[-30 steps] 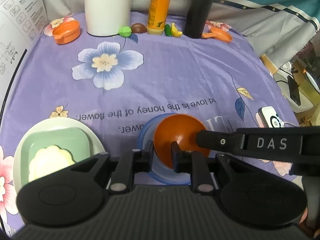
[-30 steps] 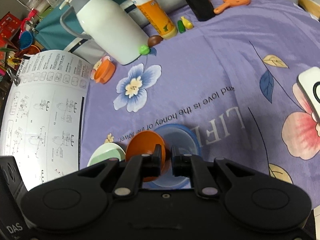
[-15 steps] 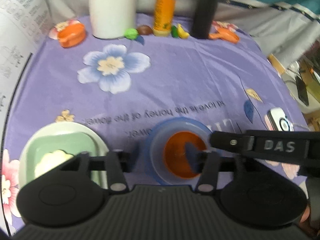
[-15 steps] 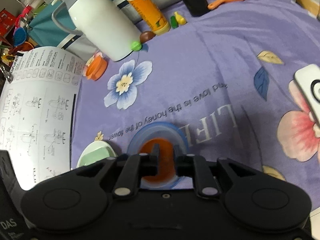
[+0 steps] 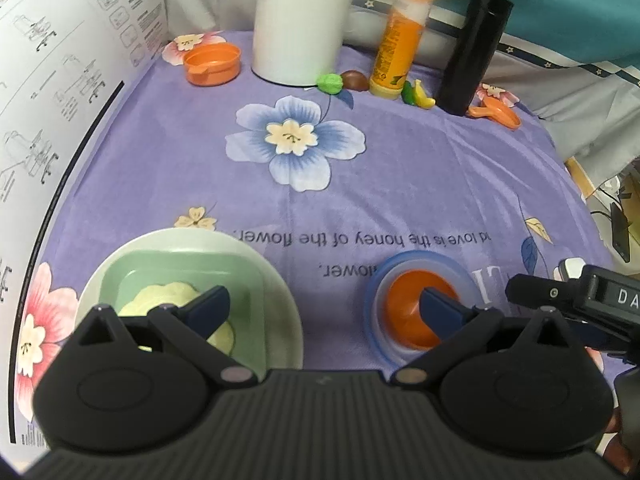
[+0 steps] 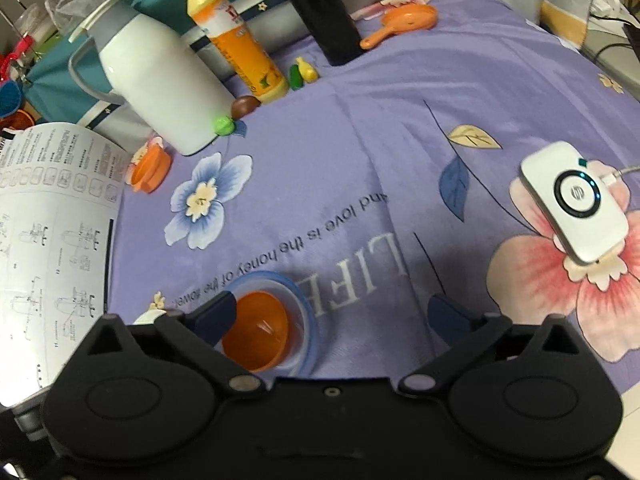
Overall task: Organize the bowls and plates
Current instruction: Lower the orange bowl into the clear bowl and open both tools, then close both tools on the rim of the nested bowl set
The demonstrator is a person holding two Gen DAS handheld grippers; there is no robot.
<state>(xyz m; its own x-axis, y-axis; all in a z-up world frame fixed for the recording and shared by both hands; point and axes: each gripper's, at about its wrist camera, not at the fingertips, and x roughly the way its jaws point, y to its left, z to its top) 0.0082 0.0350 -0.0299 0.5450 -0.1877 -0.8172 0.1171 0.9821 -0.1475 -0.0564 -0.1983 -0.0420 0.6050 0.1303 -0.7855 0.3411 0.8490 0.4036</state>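
Now, left wrist view: left gripper (image 5: 324,306) spread wide, just been opening, holding nothing; orange bowl (image 5: 416,316) nested in blue bowl (image 5: 374,304) under right finger. Right wrist view: right gripper (image 6: 332,314) likewise just opened, empty, bowls beneath left finger. Lift straight up, avoid clipping rims.

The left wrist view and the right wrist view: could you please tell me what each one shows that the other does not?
Only the left wrist view shows the green square dish stacked in the white plate. Only the right wrist view shows the white device on the pink flower print. Both show the orange bowl nested in the blue bowl, the white jug and the orange bottle.
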